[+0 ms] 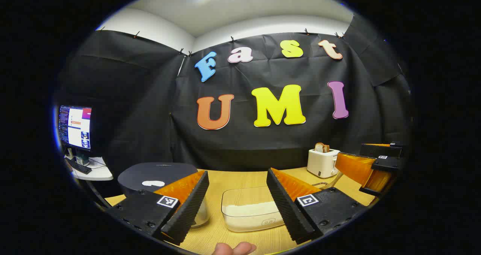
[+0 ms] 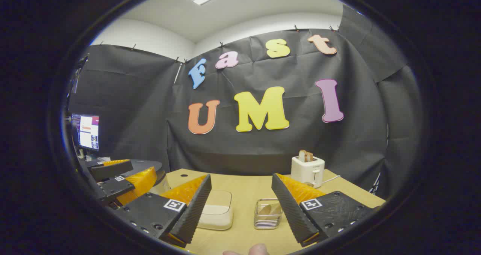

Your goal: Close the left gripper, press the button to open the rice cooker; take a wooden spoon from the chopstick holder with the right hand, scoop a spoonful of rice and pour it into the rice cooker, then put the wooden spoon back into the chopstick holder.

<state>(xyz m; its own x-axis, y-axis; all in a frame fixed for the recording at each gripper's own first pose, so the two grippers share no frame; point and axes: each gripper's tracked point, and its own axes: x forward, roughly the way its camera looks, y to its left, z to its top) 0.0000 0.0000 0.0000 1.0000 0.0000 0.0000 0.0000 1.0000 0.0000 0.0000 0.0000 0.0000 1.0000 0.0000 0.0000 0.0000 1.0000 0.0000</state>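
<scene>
Both views low, facing wall; share toaster (image 1: 322,162).

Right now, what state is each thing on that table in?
Dark round rice cooker: lid closed.
Clear plastic rice container: uncovered, partly filled.
White toaster: bread sticking up.
Clear chopstick holder: wooden spoon inside.
Left gripper: jaws open.
Right gripper: jaws open.

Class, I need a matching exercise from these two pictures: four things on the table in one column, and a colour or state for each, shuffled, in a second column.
Things:
1. toaster
2. rice cooker
3. rice tub
4. chopstick holder

Descriptions:
A. dark, lid down
B. clear, part full of white rice
C. white, bread standing in the slot
D. see-through, something wooden inside

Pairs: 1-C, 2-A, 3-B, 4-D
</scene>
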